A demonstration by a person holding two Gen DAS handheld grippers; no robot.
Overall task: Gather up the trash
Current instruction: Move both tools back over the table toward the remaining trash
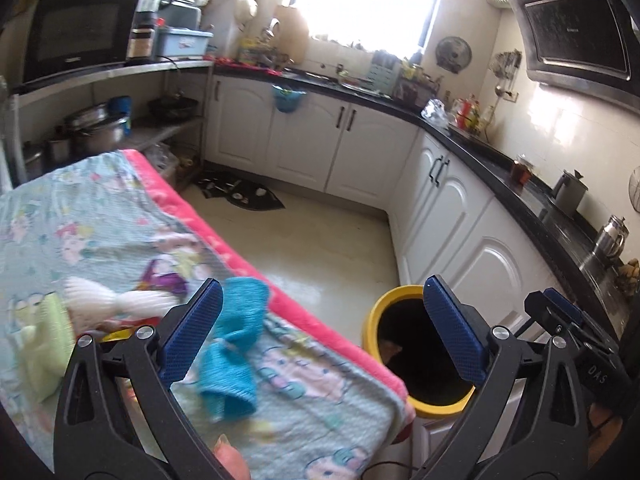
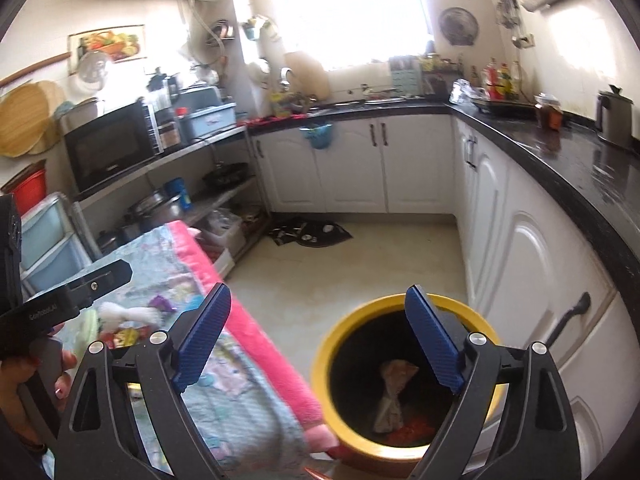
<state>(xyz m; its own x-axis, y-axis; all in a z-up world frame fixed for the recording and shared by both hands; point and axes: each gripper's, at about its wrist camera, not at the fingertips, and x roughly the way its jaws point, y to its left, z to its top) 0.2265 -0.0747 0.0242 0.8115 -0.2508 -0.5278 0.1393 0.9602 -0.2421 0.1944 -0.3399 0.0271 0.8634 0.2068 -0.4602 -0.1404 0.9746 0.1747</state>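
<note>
trash lies in the yellow bin (image 2: 328, 364) at lower centre, both our hand-held grippers (image 1: 320, 330) (image 2: 318, 338) gape empty, and litter (image 1: 236, 340) still waits on the table (image 1: 312, 432).

Bright overexposed window (image 1: 360, 0) top centre, washing out wall around it. L-shaped run of white panelled cabinets (image 1: 344, 148) under glossy black countertop (image 1: 500, 164), centre to right edge. Pale cream floor (image 1: 320, 240) mid-frame, dark patterned mat (image 1: 240, 194) at cabinet foot. Black microwave (image 1: 76, 36) upper left on grey shelf unit (steel pots below). Black range hood (image 1: 576, 36) upper right. White tiled wall (image 1: 560, 120) behind counter.
</note>
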